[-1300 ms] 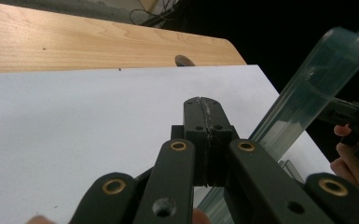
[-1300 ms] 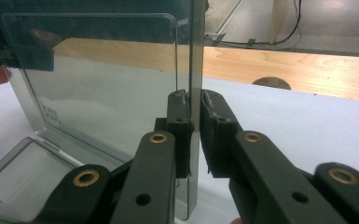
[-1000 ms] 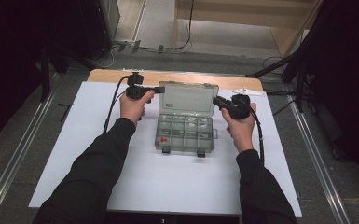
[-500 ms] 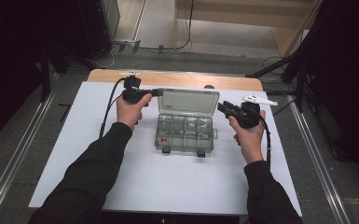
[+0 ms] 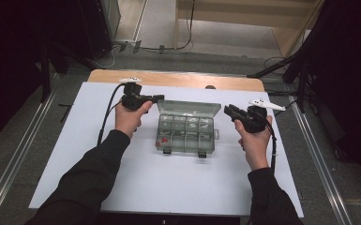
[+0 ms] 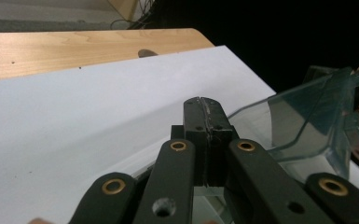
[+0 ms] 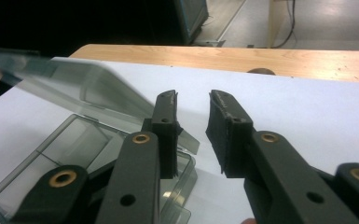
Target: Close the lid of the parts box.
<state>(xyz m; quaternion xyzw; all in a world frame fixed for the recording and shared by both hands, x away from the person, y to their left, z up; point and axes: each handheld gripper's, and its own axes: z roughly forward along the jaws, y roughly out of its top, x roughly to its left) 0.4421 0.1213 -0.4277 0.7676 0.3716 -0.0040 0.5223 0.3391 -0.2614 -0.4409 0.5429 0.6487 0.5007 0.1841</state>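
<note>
The box lid (image 5: 187, 108) is being propped open by the clenched left tongs (image 5: 158, 98); the right tongs (image 5: 228, 110) are being kept released, empty, beside it.

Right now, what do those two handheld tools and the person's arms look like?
Both are black. The left gripper trails a black cable; the right gripper too. Each carries a pale plate on top. Up close, the jaws ride on black linkage bars with brass-coloured rivets. The person wears dark long sleeves.
</note>
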